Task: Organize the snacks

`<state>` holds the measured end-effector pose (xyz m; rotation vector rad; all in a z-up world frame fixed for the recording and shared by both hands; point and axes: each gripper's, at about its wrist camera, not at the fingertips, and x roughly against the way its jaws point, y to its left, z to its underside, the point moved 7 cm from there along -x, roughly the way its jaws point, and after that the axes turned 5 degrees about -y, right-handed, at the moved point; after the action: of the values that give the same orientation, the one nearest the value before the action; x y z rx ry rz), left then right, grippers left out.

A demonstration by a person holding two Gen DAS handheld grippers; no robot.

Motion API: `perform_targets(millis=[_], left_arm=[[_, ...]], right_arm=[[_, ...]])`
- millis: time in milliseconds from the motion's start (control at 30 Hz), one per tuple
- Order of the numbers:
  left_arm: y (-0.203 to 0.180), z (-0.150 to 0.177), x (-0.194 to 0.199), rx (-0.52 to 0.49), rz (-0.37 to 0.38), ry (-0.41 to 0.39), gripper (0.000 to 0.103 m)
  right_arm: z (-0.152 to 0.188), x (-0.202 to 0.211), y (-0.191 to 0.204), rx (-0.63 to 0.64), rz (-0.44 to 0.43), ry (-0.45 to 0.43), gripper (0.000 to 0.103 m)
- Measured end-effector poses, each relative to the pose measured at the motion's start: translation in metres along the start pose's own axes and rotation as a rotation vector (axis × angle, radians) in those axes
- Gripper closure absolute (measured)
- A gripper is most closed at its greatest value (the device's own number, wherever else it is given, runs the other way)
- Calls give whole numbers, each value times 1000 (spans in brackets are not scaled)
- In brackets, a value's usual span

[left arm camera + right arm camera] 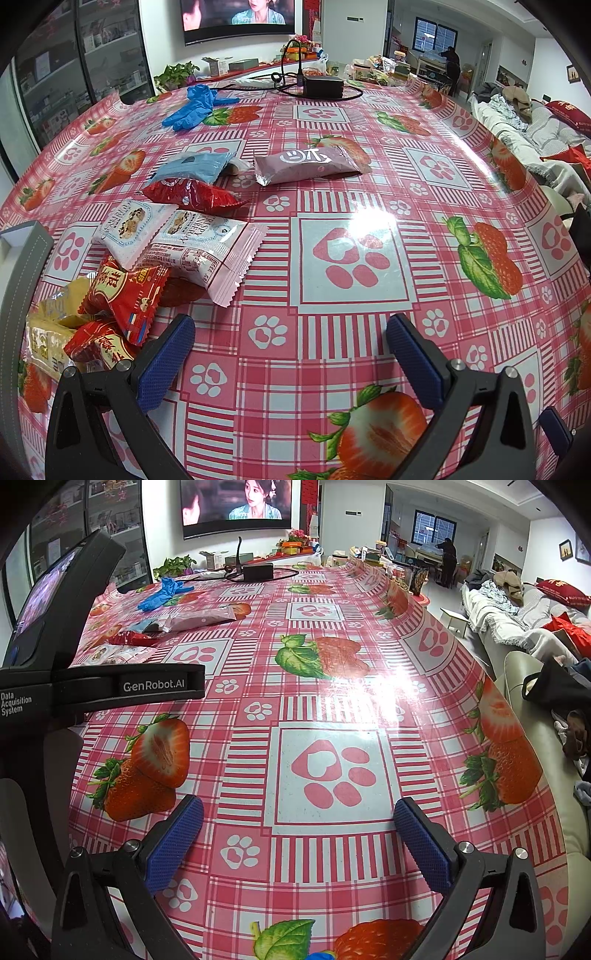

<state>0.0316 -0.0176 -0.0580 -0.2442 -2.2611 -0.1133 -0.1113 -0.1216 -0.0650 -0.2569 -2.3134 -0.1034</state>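
Snacks lie ahead and to the left of my left claw, whose blue-padded fingers stand wide apart over the pink strawberry-and-paw-print tabletop with nothing between them. Just beside its left finger sit red foil packets with gold lettering on top of a yellow wrapper. Beyond those, two pale pink-and-white cranberry crisp packets overlap each other. Farther ahead lie a shiny red packet, a light blue packet and, right of it, a mauve bar wrapper with white characters. Far ahead to the left rest crumpled blue rubber gloves; straight ahead, near the far edge, stands a black power adapter with a looped cable. A grey curved edge shows at the far left; I cannot tell what it is.

From my right claw, also spread wide and gripping nothing, bare cloth lies between the fingers. My other black handheld device, marked GenRobot.AI, sits to its left. The same snacks appear far ahead on the left, the mauve wrapper clearest, gloves beyond.
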Motion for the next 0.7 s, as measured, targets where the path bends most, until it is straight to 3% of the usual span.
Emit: perform_targets(millis=[400,600,700], left_arm=[[2,0,0,-7,1,3,0],[0,9,10,-98,63,82,0],[-1,9,31,-134,79,62,0]], right_arm=[[0,0,0,0,0,0,0],[0,0,0,0,0,-1,0],[0,0,0,0,0,-1,0]])
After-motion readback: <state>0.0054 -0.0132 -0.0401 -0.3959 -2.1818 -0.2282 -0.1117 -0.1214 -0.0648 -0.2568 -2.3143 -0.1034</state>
